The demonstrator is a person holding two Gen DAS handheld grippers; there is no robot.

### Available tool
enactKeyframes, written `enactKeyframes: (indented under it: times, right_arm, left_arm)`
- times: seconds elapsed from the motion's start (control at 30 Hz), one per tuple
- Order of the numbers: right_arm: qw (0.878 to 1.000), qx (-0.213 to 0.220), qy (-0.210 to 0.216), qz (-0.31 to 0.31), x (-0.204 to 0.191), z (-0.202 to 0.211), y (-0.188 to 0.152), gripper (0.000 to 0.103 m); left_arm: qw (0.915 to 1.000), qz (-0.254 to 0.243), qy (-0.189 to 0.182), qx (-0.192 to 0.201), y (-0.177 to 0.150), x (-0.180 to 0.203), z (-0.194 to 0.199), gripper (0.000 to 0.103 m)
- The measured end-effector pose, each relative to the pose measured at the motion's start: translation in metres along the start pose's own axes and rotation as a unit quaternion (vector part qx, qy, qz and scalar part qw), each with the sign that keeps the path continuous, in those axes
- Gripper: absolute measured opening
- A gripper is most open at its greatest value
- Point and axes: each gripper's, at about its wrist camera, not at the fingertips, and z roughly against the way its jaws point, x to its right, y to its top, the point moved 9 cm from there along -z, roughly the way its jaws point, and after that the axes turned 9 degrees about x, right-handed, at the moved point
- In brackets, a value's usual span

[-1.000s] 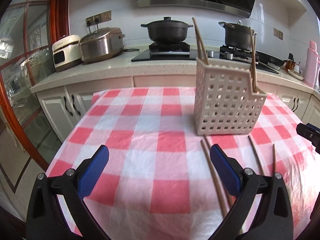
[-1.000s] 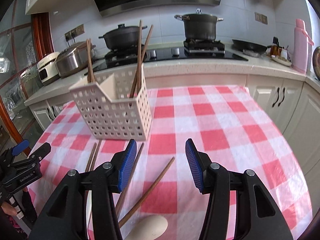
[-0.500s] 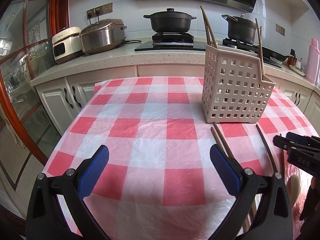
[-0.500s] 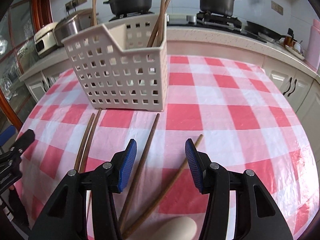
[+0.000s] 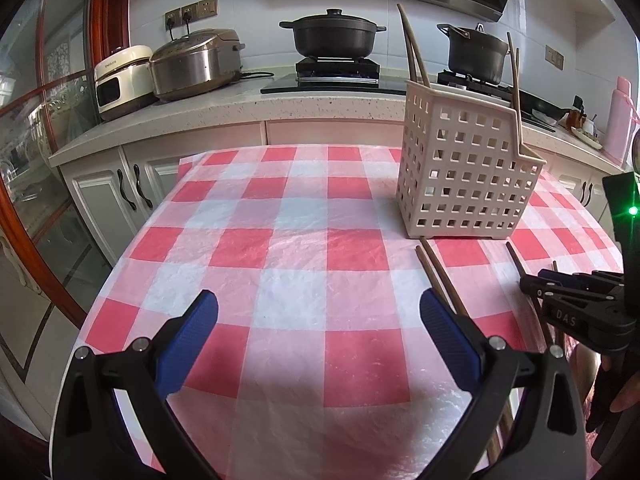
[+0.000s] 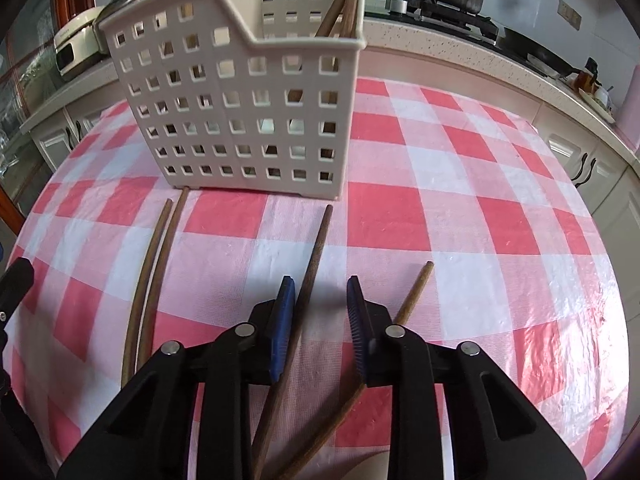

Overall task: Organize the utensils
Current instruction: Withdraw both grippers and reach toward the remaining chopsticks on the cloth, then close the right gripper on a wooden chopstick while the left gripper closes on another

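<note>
Your perforated basket (image 6: 248,96) stands mid-tabletop, toward the far edge, with chopsticks upright inside (image 6: 340,4). Four loose chopsticks (image 6: 316,252) lie near the front edge. Your right gripper (image 6: 320,312) gapes around one; your left gripper (image 5: 318,320) is spread, empty.

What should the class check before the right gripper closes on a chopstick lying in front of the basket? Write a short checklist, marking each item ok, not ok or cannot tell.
1. Right gripper open: ok.
2. Dark chopstick between its fingers: ok, beside the left pad.
3. Only one stick in the gap: ok; the lighter chopstick lies outside the right finger.
4. Pads low enough to grip: cannot tell.
5. Left gripper out of the way: ok, open, holding nothing.
6. Basket upright with room: ok.
</note>
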Motion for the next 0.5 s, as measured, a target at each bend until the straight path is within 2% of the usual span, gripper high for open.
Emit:
enactKeyframes:
  times: [0.1, 0.13, 0.17, 0.33, 0.5]
  right_arm:
    - [1.0, -0.001, -0.007, 0.015, -0.005, 0.0, 0.0, 0.017]
    - [1.0, -0.002, -0.003, 0.019, -0.008, 0.0, 0.0, 0.01]
    - [1.0, -0.002, -0.001, 0.021, -0.009, 0.0, -0.001, 0.007]
    - [1.0, 0.009, 0.007, 0.007, -0.007, 0.006, -0.004, 0.007]
    - [0.999, 0.037, 0.026, -0.012, 0.002, 0.023, 0.002, 0.007]
  left_arm:
    - [0.9999, 0.0, 0.001, -0.011, -0.002, 0.002, -0.003, 0.098]
    - [0.9999, 0.001, 0.0, -0.014, -0.004, 0.002, -0.005, 0.098]
    - [0.9998, 0.002, -0.003, -0.02, -0.005, 0.003, -0.006, 0.098]
    - [0.9988, 0.004, -0.02, -0.045, -0.01, 0.015, -0.016, 0.097]
    - [0.9965, 0.007, -0.04, -0.073, -0.014, 0.035, -0.03, 0.081]
